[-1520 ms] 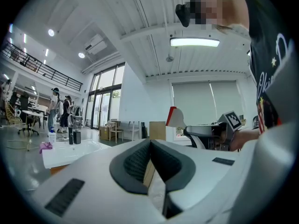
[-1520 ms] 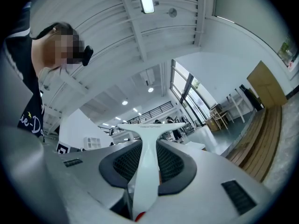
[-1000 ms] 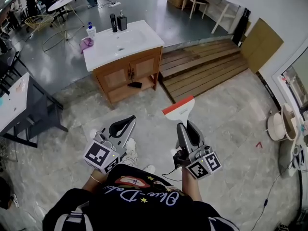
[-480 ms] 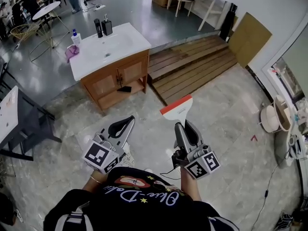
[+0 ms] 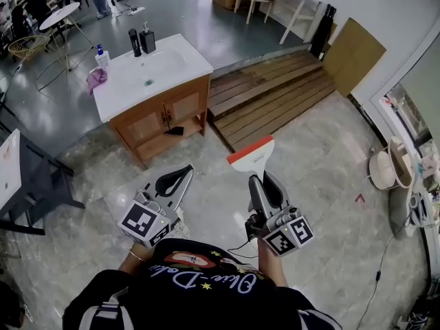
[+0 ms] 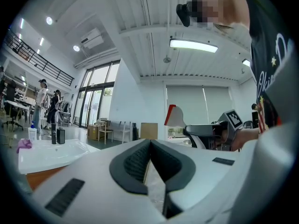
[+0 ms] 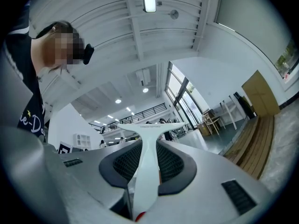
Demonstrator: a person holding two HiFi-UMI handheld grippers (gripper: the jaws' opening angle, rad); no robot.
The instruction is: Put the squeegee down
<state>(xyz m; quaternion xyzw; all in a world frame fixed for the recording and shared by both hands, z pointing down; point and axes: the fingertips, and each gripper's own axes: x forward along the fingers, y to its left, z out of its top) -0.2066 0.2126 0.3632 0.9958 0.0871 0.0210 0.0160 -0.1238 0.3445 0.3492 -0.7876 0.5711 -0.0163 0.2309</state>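
My right gripper (image 5: 265, 183) is shut on the handle of a white squeegee (image 5: 251, 155) whose blade edge is red; the head sticks out past the jaws, held in the air above the floor. In the right gripper view the squeegee (image 7: 148, 146) runs up between the dark pads, its T-shaped head on top. My left gripper (image 5: 177, 180) is shut with nothing in it, its pads meeting at the tips (image 6: 149, 144). The left gripper view shows the squeegee (image 6: 175, 118) to the right, in the other gripper.
A wooden vanity with a white sink top (image 5: 179, 57) stands ahead on the left, with bottles (image 5: 139, 41) and a pink cloth (image 5: 94, 79) on it. Wooden decking (image 5: 275, 91) lies ahead right. A dark table (image 5: 31, 184) is at the left edge, white buckets (image 5: 388, 167) at the right.
The view has shifted: the vanity and decking have slid left and slightly down in the head view. Both grippers hold the same pose and grip.
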